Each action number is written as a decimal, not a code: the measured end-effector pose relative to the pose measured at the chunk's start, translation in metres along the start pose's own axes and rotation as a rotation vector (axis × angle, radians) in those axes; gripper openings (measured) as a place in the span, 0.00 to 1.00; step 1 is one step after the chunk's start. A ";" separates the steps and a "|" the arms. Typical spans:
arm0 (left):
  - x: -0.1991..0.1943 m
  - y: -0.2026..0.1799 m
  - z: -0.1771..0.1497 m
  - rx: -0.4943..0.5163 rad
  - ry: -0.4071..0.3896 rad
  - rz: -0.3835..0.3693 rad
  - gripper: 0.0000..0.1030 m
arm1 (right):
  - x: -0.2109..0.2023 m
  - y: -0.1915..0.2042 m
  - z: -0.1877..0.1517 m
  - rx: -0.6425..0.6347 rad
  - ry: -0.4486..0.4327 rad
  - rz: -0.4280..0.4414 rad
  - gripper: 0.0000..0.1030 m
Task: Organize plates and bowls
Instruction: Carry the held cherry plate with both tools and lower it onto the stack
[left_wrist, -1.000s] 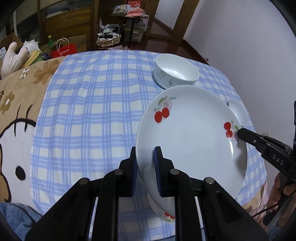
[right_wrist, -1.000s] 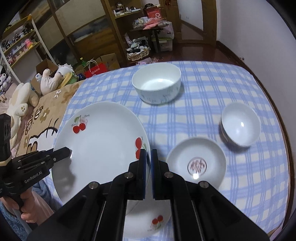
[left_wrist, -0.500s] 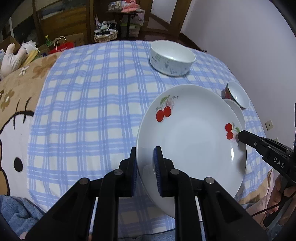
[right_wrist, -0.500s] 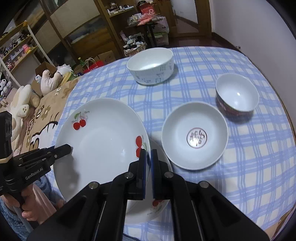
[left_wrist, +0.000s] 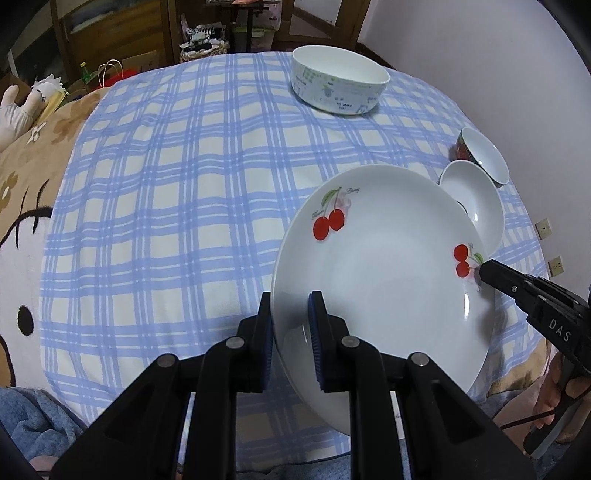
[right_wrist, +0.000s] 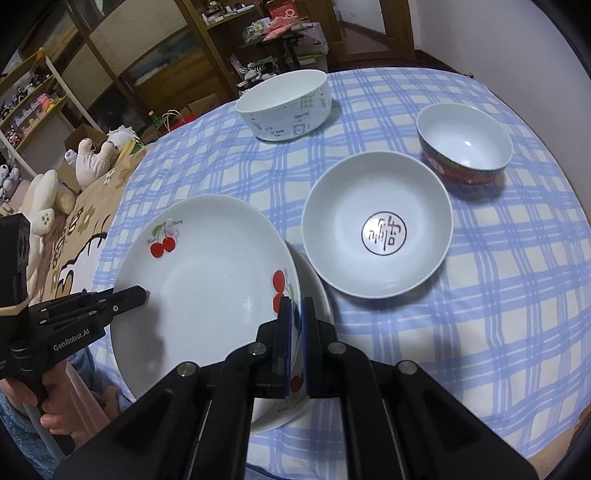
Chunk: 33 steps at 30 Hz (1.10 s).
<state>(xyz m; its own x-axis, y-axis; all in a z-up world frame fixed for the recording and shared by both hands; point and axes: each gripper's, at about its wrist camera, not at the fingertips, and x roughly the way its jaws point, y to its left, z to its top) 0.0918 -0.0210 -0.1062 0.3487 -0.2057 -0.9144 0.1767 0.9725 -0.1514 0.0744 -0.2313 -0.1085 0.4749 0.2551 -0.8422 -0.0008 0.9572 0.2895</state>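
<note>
Two tongs share one cherry plate (right_wrist: 207, 291): the left tongs (left_wrist: 290, 325) pinch its near-left rim, nearly closed on the thin edge, and the right tongs (right_wrist: 294, 325) clamp the opposite rim, jaws all but together. The plate hangs tilted just above a second cherry plate (right_wrist: 314, 295) lying on the checked desk (right_wrist: 498, 295), so the coming move is likely straight down onto it. Beyond that lower plate sit a white bowl (right_wrist: 376, 229), a red-sided bowl (right_wrist: 465, 147) and a printed bowl (right_wrist: 284, 103). Most of the lower plate is hidden, so the gap between the plates cannot be judged.
</note>
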 end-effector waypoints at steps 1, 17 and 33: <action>0.001 0.000 0.000 0.002 0.001 0.001 0.18 | 0.001 -0.001 -0.001 0.004 -0.002 0.001 0.06; 0.017 -0.004 0.003 0.013 0.018 0.024 0.18 | 0.016 -0.006 -0.009 -0.003 -0.015 -0.023 0.06; 0.031 0.000 0.002 0.011 0.039 0.027 0.18 | 0.023 -0.009 -0.012 -0.008 -0.033 -0.022 0.06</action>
<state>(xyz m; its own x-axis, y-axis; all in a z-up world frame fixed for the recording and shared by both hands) 0.1045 -0.0274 -0.1340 0.3173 -0.1752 -0.9320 0.1784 0.9763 -0.1228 0.0748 -0.2321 -0.1361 0.5033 0.2298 -0.8330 0.0032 0.9635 0.2677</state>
